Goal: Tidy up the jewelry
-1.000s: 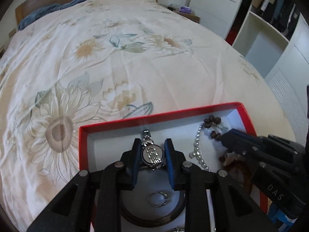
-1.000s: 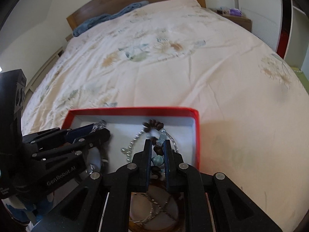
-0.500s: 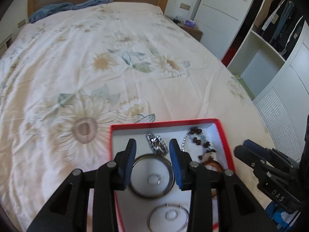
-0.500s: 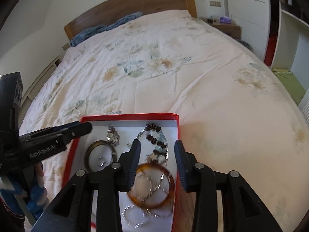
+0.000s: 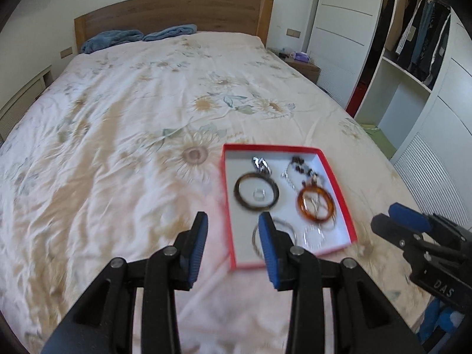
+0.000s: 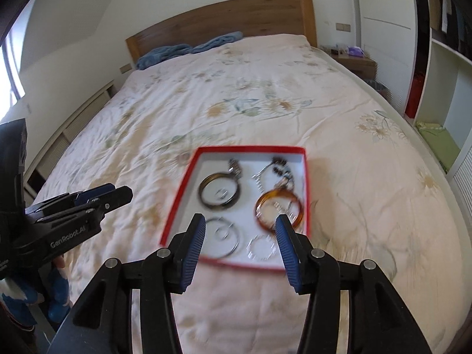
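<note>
Lying on the flowered bedspread, a red-rimmed white box is filled with a dark bangle and an orange-brown bangle. The left gripper and the right gripper are held wide apart with nothing in them.

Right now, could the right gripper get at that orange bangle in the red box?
Probably yes: the right gripper is open, the orange bangle lies uncovered in the open red box, just ahead.

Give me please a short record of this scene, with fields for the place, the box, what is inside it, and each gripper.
place: bed with flowered cover
box: red tray, white inside, flat on the bed
contents: dark bangle, amber bangle, silver hoops, beads, watch
left gripper: open, holds nothing, above the tray's near left edge
right gripper: open, holds nothing, above the tray's near edge
</note>
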{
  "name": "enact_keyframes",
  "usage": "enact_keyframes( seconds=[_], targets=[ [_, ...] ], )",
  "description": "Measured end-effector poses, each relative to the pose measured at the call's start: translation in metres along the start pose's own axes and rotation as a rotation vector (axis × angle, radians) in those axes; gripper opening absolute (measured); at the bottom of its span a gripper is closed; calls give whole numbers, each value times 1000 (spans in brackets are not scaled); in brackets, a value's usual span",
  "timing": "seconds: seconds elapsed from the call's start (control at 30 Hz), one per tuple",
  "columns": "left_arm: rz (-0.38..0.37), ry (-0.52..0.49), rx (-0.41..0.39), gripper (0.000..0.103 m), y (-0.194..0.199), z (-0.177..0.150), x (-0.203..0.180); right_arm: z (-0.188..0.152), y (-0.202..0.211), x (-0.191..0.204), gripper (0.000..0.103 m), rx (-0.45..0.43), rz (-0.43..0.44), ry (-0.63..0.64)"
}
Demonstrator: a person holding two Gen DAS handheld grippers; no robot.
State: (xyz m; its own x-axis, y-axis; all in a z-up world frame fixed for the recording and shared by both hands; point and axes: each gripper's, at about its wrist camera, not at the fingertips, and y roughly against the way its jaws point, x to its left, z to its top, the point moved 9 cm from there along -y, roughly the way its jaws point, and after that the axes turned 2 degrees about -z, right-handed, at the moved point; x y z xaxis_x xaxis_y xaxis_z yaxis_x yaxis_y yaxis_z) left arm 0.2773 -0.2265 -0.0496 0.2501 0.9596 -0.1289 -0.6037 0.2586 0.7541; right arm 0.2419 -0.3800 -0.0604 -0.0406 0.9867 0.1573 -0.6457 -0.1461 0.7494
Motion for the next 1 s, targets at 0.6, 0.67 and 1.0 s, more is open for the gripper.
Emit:
enact_keyframes(
  seconds=[0.6,0.67,1.0],
  targets=[
    [176,-32,-171,34,178,-65,40,-56,109,93,56,-103,24,99],
    [180,-29,-189,34,193,-72,43,-61,120,103,58,-118,29,107],
    [209,0,-259,50,249,-104,60,-90,157,137,64,-152,42,145]
  ],
)
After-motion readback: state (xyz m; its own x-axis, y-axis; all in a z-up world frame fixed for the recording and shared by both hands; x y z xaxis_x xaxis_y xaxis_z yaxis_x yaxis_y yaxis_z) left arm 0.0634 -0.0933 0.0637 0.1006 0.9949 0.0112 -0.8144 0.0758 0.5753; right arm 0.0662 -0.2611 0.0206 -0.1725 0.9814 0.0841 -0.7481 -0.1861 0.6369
